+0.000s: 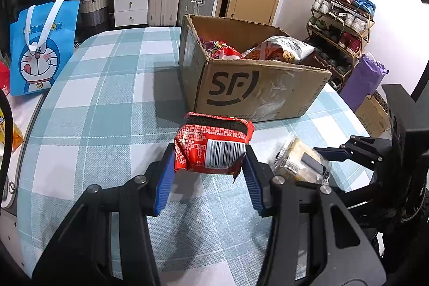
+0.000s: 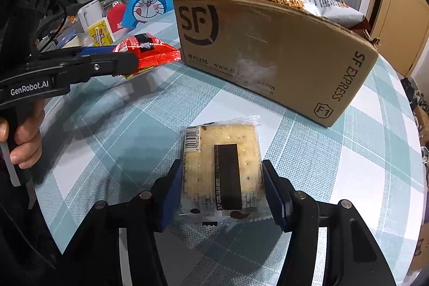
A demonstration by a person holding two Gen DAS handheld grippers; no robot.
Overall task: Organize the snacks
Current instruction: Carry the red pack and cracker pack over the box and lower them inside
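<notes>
The clear-wrapped cracker pack (image 2: 222, 173), likely light and brittle under slippery film, sits clamped by its side edges between the right gripper (image 2: 222, 192) fingers, while the left gripper (image 1: 210, 173) pinches a crinkly red packet (image 1: 213, 145), both short of the cardboard box (image 2: 281, 50).

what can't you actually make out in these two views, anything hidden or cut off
- Cardboard box: most of its contents, hidden by its near wall in both views; only the bag tops show.
- Red snack packet: front label, left wrist view shows only the barcode side; the left hand-held gripper covers its edges.
- Cracker pack: brand, print too small in the right wrist view; the right hand-held gripper flanks its sides.
- Clutter beside the blue cartoon bag: too small and cut off.
</notes>
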